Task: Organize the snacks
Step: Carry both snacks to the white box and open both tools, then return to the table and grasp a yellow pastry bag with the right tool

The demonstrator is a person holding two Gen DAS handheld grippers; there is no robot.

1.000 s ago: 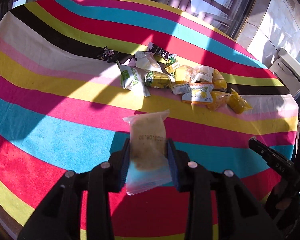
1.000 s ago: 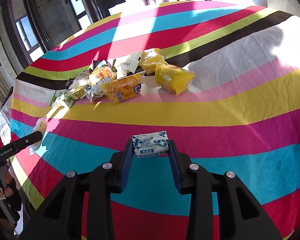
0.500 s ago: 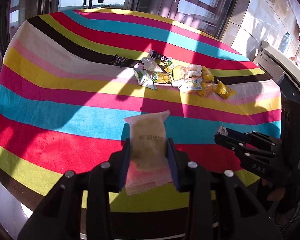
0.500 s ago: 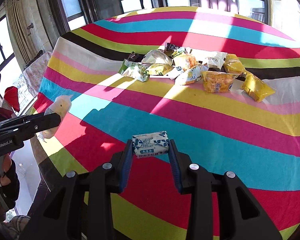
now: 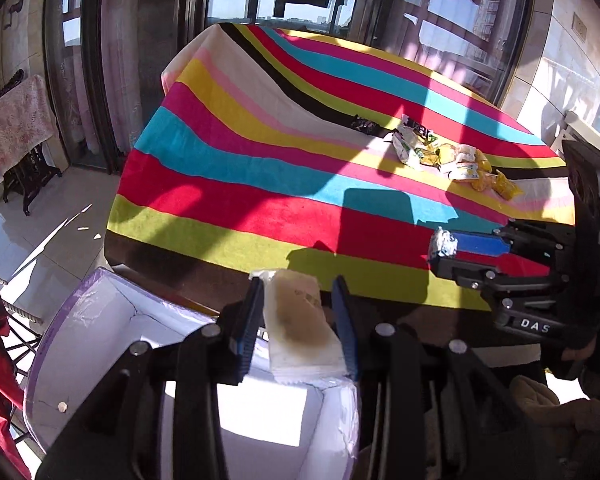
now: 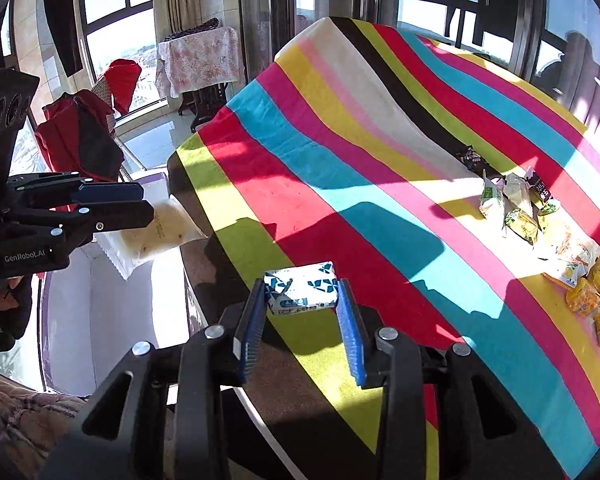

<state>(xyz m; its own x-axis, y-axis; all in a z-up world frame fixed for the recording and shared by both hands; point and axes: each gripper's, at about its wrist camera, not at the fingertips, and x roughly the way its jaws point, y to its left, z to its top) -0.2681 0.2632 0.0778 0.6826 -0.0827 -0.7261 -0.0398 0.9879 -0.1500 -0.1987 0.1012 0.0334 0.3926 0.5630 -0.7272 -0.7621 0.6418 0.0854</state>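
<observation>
Snack packet (image 5: 298, 322) between left fingers (image 5: 247, 322)

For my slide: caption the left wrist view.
Left gripper holds a clear-wrapped snack above a white box.

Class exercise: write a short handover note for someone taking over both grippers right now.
Left gripper: shut on a clear-wrapped pastry, above the open white box beside the table's near edge.
Right gripper: shut on a blue-and-white packet, above the table's near edge, not yet above the box.
Striped tablecloth: a pile of snacks remains far across it.
Done: two snacks picked up and brought to the box side.
Left: drop both into the box, then probably fetch the rest of the pile.
</observation>
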